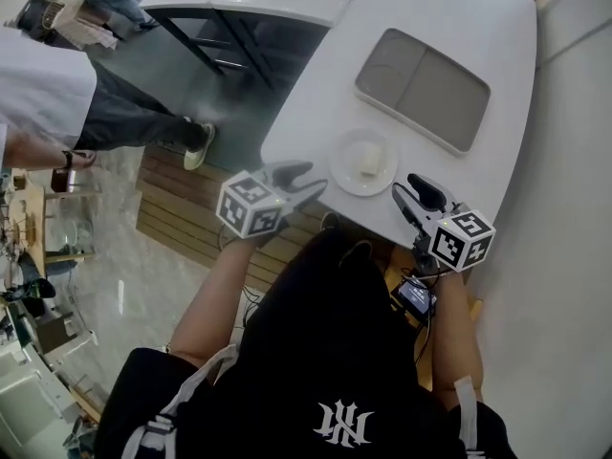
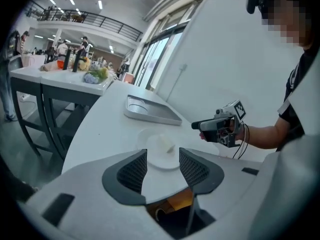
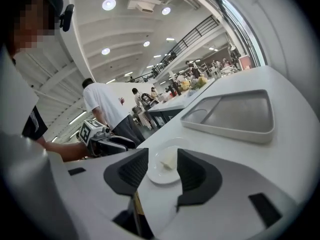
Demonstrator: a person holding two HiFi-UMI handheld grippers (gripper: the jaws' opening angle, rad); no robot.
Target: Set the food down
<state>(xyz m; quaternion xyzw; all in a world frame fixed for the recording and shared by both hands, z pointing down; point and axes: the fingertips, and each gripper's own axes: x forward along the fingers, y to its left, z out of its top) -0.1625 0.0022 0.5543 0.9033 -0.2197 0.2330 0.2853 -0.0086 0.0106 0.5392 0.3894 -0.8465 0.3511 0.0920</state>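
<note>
Food (image 1: 369,160) lies on plate (image 1: 346,149) near desk (image 1: 430,8) edge. Left tool (image 1: 306,182) and right tool (image 1: 409,187) both wide, empty, flanking plate. Set-down looks done; only pulling clear remains.

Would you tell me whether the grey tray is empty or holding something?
Empty: the tray shows only bare compartments; the food sits on the plate nearby.

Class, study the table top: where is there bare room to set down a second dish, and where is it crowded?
Bare room: the broad strip of table left of the tray, and the far end beyond it. Crowded: the near edge, where the plate with food sits between the left gripper and right gripper.
</note>
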